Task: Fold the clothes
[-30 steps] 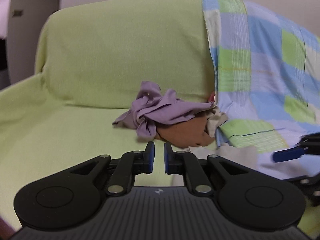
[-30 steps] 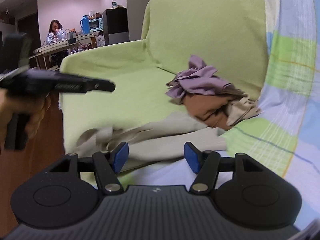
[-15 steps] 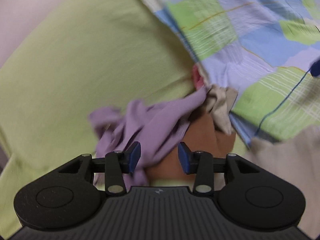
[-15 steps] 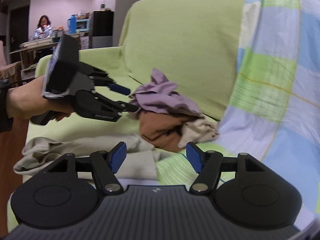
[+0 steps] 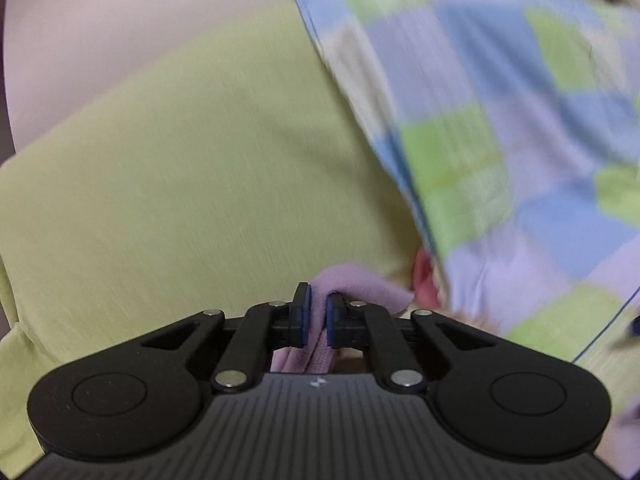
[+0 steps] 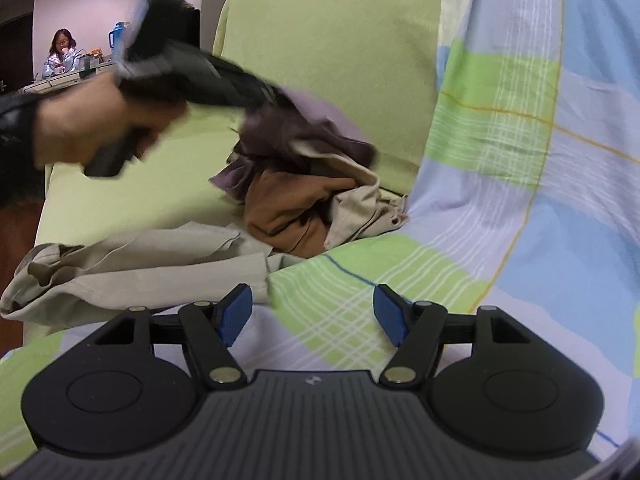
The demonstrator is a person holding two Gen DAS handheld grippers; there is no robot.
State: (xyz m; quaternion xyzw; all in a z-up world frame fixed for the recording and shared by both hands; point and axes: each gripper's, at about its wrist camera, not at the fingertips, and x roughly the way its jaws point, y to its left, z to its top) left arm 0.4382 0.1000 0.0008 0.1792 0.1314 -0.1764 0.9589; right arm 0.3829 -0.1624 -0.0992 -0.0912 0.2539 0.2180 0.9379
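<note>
Purple garment (image 5: 352, 284) is pinched between the jaws of the left gripper (image 5: 315, 320), right at the top of the clothes pile (image 6: 304, 208) on the green sofa (image 6: 320, 40). Its cloth runs down between the blue pads (image 5: 303, 318) and back under the tool. The right gripper (image 6: 311, 320) has its jaws wide apart with nothing in them, and it hangs over the checked sheet (image 6: 500, 200), in front of the pile.

I think the step now is pulling the purple garment free of the pile. It is best to lift slowly and straight up, because a brown garment (image 6: 288, 208) and a beige one (image 6: 360, 204) lie tangled right under it and could come along. A beige garment (image 6: 140, 256) is spread just ahead of the right jaws. The free jaws could then catch a hanging edge of the purple one to help spread it flat.
</note>
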